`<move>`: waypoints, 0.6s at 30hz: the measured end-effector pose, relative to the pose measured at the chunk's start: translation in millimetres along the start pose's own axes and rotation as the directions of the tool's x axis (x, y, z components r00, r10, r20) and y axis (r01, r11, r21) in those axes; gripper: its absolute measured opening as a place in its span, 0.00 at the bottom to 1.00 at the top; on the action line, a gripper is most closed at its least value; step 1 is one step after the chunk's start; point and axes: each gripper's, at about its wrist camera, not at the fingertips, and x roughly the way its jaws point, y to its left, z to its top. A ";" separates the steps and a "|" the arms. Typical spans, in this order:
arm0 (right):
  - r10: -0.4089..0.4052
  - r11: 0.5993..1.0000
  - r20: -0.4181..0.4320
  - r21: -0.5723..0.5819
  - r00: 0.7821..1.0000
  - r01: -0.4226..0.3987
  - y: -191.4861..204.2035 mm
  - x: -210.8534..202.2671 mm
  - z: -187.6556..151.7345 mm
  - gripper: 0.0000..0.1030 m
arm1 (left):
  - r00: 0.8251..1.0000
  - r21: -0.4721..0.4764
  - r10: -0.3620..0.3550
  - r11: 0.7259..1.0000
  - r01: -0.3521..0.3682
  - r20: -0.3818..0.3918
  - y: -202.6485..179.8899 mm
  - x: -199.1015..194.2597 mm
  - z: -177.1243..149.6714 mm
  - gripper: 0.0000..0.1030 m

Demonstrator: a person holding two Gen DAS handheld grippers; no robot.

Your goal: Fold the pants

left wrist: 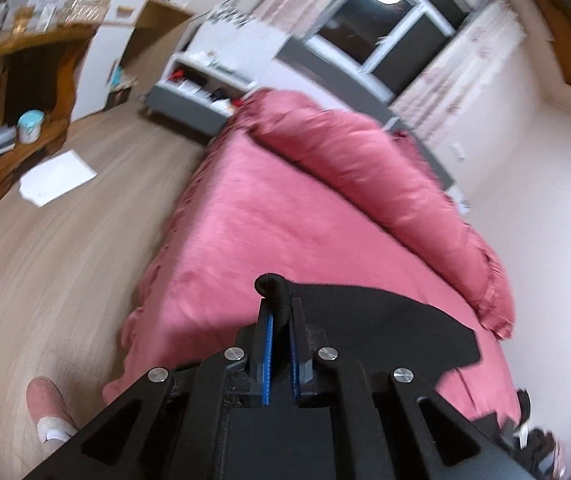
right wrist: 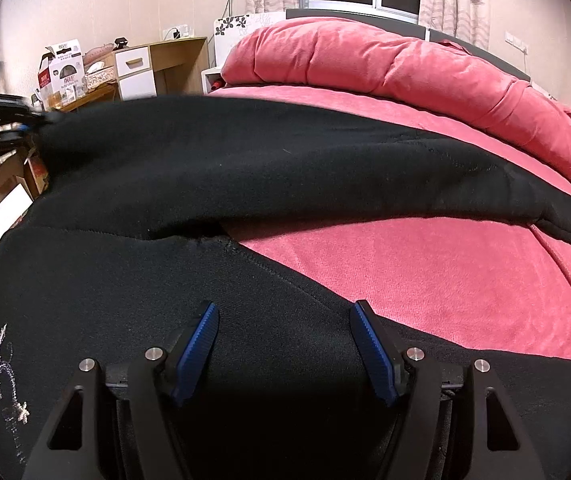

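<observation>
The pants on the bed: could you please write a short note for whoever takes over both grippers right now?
Left gripper: shut on a pinch of the black pants, lifted off the pink bed cover.
Right gripper: open, over the pants' near part, gripping nothing.
Pants: one leg lies across the bed toward the right; the folded duvet sits behind.
Done: edge grasped and raised.
Left: carry it over, lay the fold, smooth.

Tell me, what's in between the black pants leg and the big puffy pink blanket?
Only bare pink bedsheet. In the right wrist view, it runs as a strip between the black pants leg and the rolled-up pink blanket, with nothing lying on it.
</observation>
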 end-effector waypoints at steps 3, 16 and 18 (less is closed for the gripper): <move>-0.005 1.000 -0.007 -0.004 1.000 0.005 0.8 -0.2 1.3 0.67 | 0.997 0.055 -0.064 0.997 0.062 0.035 -23.7 -46.6 -29.9 0.06; 0.288 0.843 -0.013 0.477 0.958 -0.247 -44.8 -37.4 14.5 0.67 | 0.992 0.013 -0.066 0.998 0.068 -0.110 -38.7 -88.3 -155.8 0.06; 0.323 0.823 0.014 0.489 0.946 -0.288 -45.5 -39.4 24.2 0.67 | 0.991 0.006 -0.063 0.998 0.064 -0.114 -39.0 -88.3 -164.3 0.06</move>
